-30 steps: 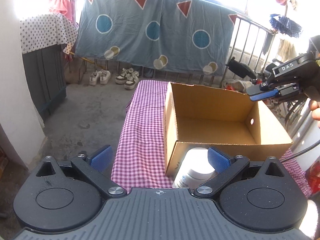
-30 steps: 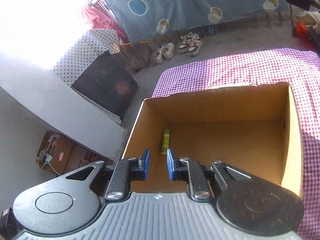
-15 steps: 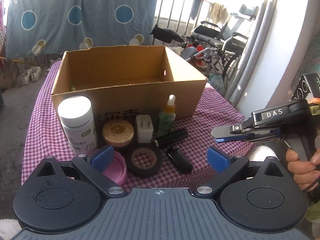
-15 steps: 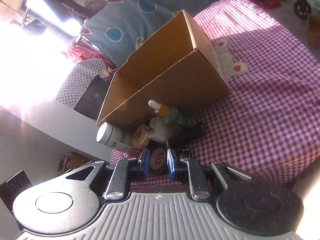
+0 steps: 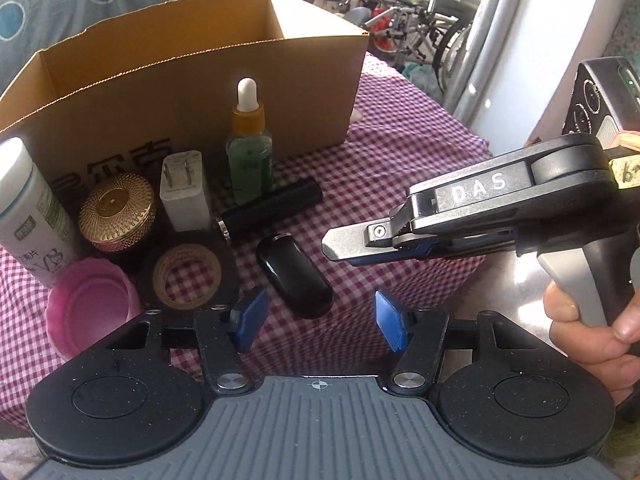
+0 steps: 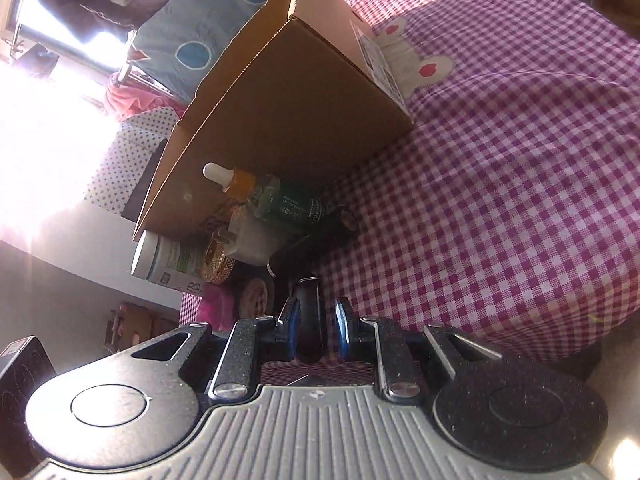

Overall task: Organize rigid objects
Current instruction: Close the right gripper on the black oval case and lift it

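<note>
A cluster of small household items stands on a surface (image 5: 400,152) draped in purple-checked cloth, pressed up against the near wall of an open cardboard box (image 5: 168,80). Along that wall, from the left edge: a white pill bottle (image 5: 28,208), a gold mesh-lidded tin (image 5: 118,212), a white plug adapter (image 5: 184,192) and a green dropper bottle (image 5: 249,148), all upright. In front of them lie a pink cap (image 5: 90,304), a roll of black tape (image 5: 188,276), a black tube (image 5: 272,206) on its side and a short glossy black capsule (image 5: 294,276), the last nearest the front edge of the surface.

The left hand-held gripper (image 5: 318,320) hangs over that front edge, its jaws having just been closing to about half width, with nothing between its blue pads (image 5: 250,316); the black capsule lies just ahead of them. The right hand-held gripper (image 5: 340,250), gripped by a person's hand (image 5: 592,320), reaches in from the right with its jaws drawn narrow. Seen from its own camera, the right hand-held gripper (image 6: 318,324) lines up on the black capsule (image 6: 310,320), which shows in the slim gap, though whether the pads press on it cannot be told.
</note>
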A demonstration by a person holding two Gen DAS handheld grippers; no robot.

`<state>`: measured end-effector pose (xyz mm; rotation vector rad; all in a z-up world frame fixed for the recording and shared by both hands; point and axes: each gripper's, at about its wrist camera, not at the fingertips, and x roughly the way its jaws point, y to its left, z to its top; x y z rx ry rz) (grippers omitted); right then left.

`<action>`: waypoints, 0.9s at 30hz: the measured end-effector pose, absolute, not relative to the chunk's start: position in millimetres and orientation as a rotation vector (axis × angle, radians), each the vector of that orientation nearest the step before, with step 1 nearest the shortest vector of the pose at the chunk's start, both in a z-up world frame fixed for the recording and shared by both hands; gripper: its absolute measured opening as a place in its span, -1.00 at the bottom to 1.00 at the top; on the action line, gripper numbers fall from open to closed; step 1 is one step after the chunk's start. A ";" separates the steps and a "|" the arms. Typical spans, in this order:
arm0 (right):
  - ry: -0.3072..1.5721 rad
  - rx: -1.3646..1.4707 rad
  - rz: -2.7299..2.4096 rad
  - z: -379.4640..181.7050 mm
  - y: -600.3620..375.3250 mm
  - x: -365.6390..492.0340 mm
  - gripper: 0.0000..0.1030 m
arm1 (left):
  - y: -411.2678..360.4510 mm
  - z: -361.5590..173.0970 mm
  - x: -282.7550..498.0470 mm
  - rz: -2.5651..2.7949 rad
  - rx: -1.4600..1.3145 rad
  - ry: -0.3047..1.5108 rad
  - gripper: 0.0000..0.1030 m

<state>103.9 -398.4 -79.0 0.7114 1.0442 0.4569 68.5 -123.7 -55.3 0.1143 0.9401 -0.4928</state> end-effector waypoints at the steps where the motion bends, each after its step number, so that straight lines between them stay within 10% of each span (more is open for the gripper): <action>1: 1.051 0.705 0.458 -81.2 -396.9 106.2 -0.60 | -124.1 -56.5 69.9 -0.489 0.115 0.947 0.11; 27: 1.078 0.761 0.561 -109.7 -370.0 139.5 -0.65 | -120.1 -63.9 81.7 -0.484 0.089 0.961 -0.04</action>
